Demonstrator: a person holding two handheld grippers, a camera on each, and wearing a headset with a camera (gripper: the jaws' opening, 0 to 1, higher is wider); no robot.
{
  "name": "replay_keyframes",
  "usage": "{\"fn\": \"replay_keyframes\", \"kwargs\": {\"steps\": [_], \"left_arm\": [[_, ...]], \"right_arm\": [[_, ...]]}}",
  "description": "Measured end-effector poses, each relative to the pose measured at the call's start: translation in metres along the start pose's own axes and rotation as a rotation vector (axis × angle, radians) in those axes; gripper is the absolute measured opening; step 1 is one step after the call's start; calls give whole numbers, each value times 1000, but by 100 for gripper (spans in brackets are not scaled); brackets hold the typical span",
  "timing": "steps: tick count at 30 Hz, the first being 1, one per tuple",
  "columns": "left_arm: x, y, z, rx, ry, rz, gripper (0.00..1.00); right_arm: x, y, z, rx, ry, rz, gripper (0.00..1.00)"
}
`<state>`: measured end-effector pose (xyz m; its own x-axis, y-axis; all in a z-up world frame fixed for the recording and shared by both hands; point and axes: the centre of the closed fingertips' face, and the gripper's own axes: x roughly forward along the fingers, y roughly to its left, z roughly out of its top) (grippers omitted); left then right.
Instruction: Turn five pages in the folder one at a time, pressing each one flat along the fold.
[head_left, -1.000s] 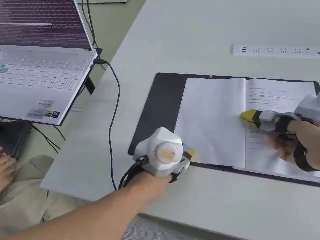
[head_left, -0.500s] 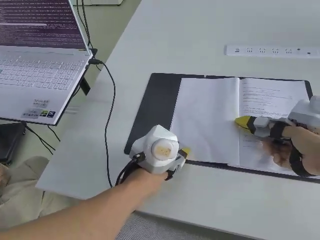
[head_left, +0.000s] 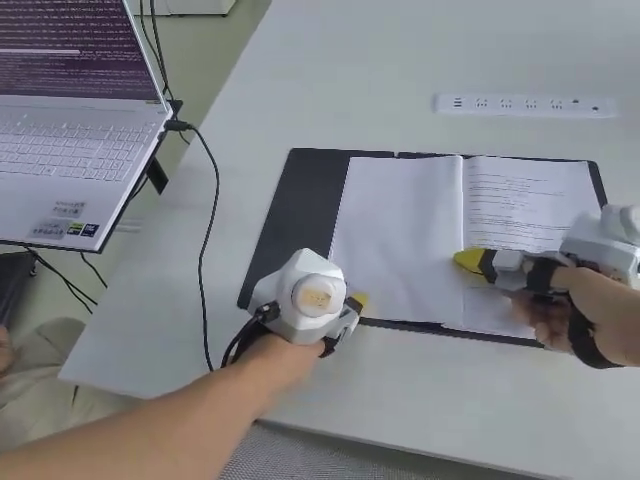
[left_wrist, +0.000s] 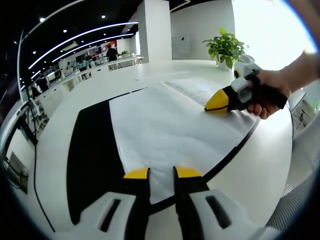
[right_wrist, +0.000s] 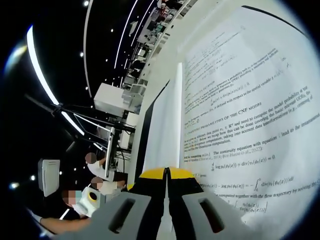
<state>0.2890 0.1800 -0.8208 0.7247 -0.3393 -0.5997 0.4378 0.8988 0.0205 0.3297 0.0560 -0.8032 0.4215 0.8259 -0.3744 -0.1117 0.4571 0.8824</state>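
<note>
**Folder (head_left: 295, 215) open flat, my right gripper (head_left: 468, 261) at the fold (head_left: 462, 200) — text and jaw check**

Writing. The printed page (right_wrist: 240, 100), seen in the right gripper view, has a small-caps heading ending "…OF THE CNF MODEL". Below it a line begins "The continuity equation with equation", and under that is a formula with "log p" and "div", ending "= 0". The rest is too fine or too bent to read. The laptop (head_left: 70, 150) screen carries rows of light text on dark, unreadable. The stickers on its palm rest are unreadable too. I can make out no marking on the power strip (head_left: 520, 103).

Jaws. Right gripper: clenched, yellow tips pressed together with no gap and nothing between them. In the head view the tips sit at the fold, low on the printed page. In the left gripper view they look to touch the paper. Left gripper (left_wrist: 161, 173): jaws parted by a narrow gap — released, gripping nothing. Its tips lie over the near edge of the blank page (left_wrist: 165, 130), and the paper and the folder's black rim show through the gap. I cannot tell whether they touch the sheet.

Position. The folder lies open on the white table (head_left: 400, 60), with the black inside cover bare at left, the blank page in the middle and the printed page at right. Both pages lie flat. The laptop is left of the folder, well apart. A black cable (head_left: 205, 250) runs from near the laptop's corner across the table toward my left gripper. The power strip lies beyond the folder, apart from it.
</note>
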Motion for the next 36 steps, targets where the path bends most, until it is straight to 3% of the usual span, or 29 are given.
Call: {"fn": "replay_keyframes", "kwargs": {"steps": [20, 29, 32, 36], "left_arm": [[-2, -1, 2, 13, 1, 0, 16], [-4, -2, 2, 17, 1, 3, 16], [-4, -2, 2, 13, 2, 9, 15], [-4, -2, 2, -4, 4, 15, 15]], "right_arm": [[-22, 5, -51, 32, 80, 41, 0], [-34, 5, -81, 56, 131, 64, 0], [-41, 5, -101, 39, 184, 53, 0], [-48, 13, -107, 35, 180, 73, 0]]}}
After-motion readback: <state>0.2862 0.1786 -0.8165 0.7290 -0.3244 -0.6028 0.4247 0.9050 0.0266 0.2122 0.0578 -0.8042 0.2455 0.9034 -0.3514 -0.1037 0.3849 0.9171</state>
